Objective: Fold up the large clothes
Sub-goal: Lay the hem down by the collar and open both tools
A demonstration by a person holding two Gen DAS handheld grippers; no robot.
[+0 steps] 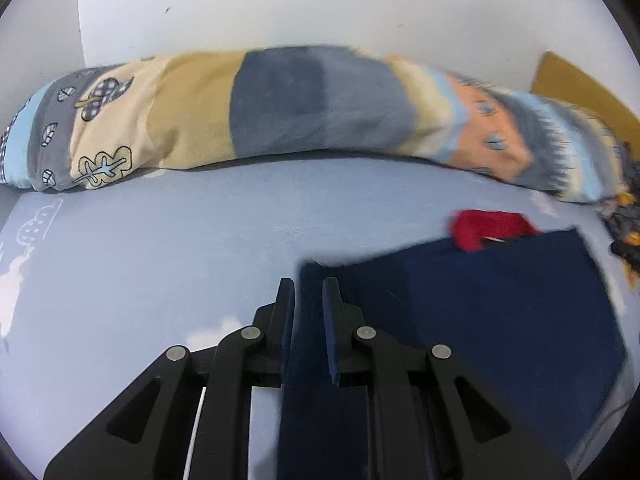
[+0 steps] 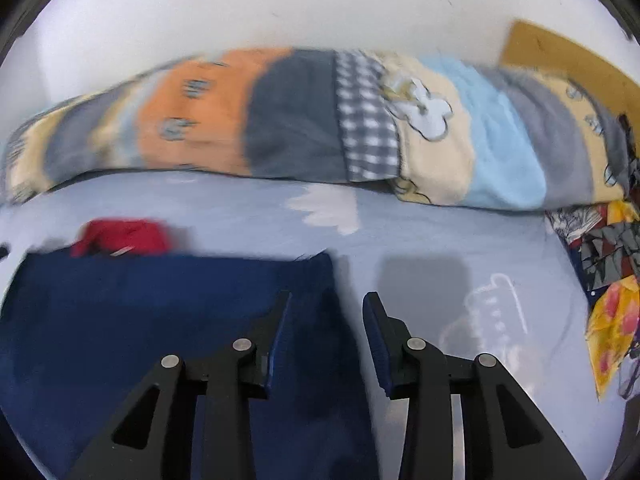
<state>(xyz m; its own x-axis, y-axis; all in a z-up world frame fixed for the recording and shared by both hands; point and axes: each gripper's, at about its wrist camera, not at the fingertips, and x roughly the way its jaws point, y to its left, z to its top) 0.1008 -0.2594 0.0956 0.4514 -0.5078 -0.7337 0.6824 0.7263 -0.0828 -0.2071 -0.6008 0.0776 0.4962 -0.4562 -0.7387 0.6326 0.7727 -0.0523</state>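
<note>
A dark navy garment (image 1: 500,320) lies flat on the light blue bed sheet (image 1: 160,260); a red part (image 1: 488,230) shows at its far edge. My left gripper (image 1: 308,292) sits at the garment's left corner, jaws nearly closed with navy cloth between them. In the right wrist view the same navy garment (image 2: 140,320) fills the lower left, with the red part (image 2: 124,236) behind it. My right gripper (image 2: 326,308) is open over the garment's right corner; its left finger is over cloth, its right finger over the sheet.
A long rolled patchwork blanket (image 1: 300,112) lies along the white wall at the back of the bed; it also shows in the right wrist view (image 2: 320,128). A patterned yellow and dark cloth (image 2: 612,280) lies at the right. A brown board (image 2: 568,64) leans at the back right.
</note>
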